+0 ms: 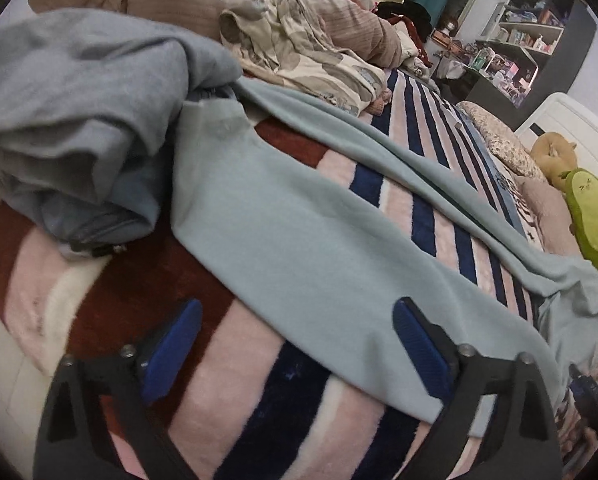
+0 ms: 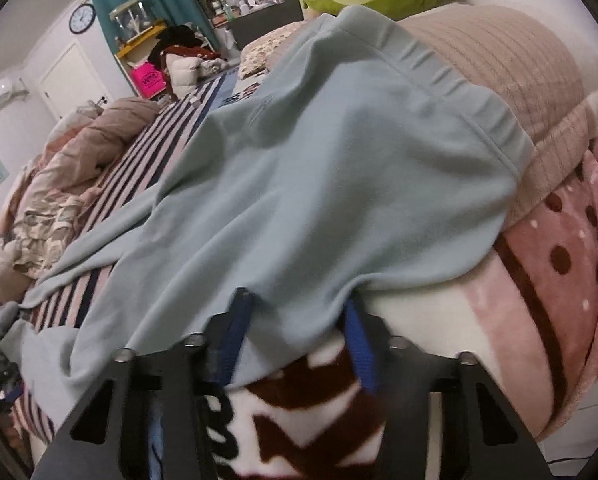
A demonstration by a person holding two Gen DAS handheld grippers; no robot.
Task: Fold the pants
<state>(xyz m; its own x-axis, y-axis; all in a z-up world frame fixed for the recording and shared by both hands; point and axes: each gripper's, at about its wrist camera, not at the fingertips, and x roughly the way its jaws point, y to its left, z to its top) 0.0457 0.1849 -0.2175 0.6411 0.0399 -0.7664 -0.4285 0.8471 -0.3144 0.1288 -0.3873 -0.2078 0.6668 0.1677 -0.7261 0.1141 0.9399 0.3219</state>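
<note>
Your pale blue pants (image 1: 299,208) lie spread on the bed over the striped blanket (image 1: 235,376), with the waistband (image 2: 451,92) draped up against the ribbed beige pillow (image 2: 511,68). Your right gripper (image 2: 299,316) has its jaws narrowed around the pants' near hem, fabric bunched between the blue pads (image 2: 235,340). Your left gripper (image 1: 295,344) hangs with jaws wide apart over the lower leg edge, clasping nothing. A crumpled grey garment (image 1: 79,112) sits just beside the pants, and an avocado plush (image 1: 591,216) rests beyond them.
</note>
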